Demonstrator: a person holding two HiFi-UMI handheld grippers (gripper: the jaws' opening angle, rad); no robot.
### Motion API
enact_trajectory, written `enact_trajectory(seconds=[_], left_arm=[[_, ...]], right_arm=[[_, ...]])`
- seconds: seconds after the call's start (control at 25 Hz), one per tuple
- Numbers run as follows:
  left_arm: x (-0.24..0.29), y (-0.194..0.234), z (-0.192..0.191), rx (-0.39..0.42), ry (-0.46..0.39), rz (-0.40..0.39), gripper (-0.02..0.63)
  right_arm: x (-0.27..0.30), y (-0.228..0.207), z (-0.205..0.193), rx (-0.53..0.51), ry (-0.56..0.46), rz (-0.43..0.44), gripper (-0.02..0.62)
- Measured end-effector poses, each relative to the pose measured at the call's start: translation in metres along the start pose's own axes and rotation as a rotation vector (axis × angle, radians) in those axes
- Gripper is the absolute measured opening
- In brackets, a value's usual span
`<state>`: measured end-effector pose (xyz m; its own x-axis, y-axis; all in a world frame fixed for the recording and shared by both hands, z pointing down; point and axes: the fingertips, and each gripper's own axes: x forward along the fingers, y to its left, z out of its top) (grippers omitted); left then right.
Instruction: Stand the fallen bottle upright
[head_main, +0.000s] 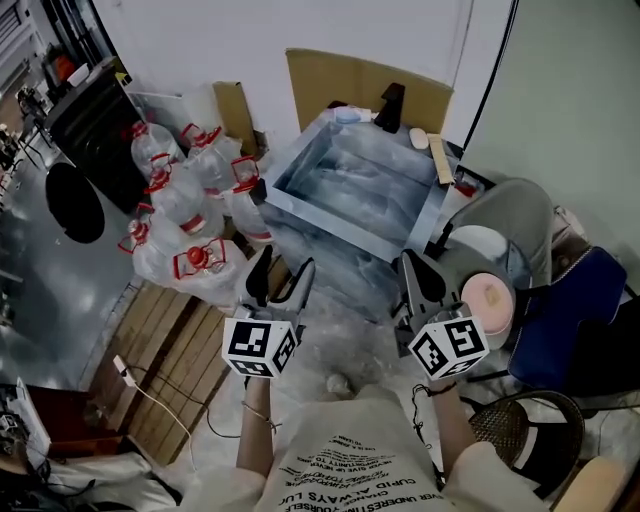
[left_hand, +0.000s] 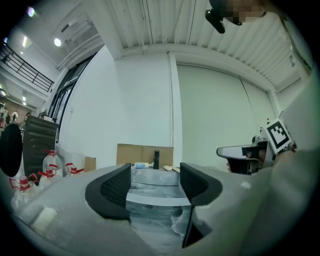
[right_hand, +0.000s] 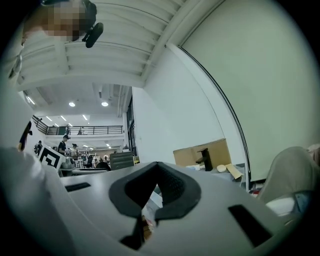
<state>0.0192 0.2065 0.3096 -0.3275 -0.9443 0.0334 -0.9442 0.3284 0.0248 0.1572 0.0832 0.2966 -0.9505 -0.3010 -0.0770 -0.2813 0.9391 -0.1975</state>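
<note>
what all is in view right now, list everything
jugs: about six, clear with red caps, left of the sink
sink: one, grey, film-wrapped, centre
faucet: one, black, sink's far edge
bottle: one, white and blue, lying beside the faucet
cardboard: two sheets, brown, against the wall
cabinet: one, black, upper left
pallet: one, wooden, lower left
chair: one, grey, right
left gripper: one, black jaws open, empty
right gripper: one, black jaws shut, empty
</note>
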Motion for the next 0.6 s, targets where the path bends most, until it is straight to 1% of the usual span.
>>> enact_trajectory(seconds=[0.16, 0.4, 0.6], left_arm=[[0.011, 0.010, -0.007, -0.003, 0.018, -0.012, 0.293], [0.032, 0.022, -0.016, -0.009, 0.036, -0.030, 0.293], [0.069, 0.037, -0.016, -0.007, 0.033, -0.048, 0.293]], right_arm=[[0.014, -0.009, -0.008, 0.020, 0.017, -0.030, 0.005], [0.037, -0.019, -0.016, 0.025, 0.030, -0.050, 0.005], [0.066, -0.036, -0.022, 0.030, 0.031, -0.066, 0.005]])
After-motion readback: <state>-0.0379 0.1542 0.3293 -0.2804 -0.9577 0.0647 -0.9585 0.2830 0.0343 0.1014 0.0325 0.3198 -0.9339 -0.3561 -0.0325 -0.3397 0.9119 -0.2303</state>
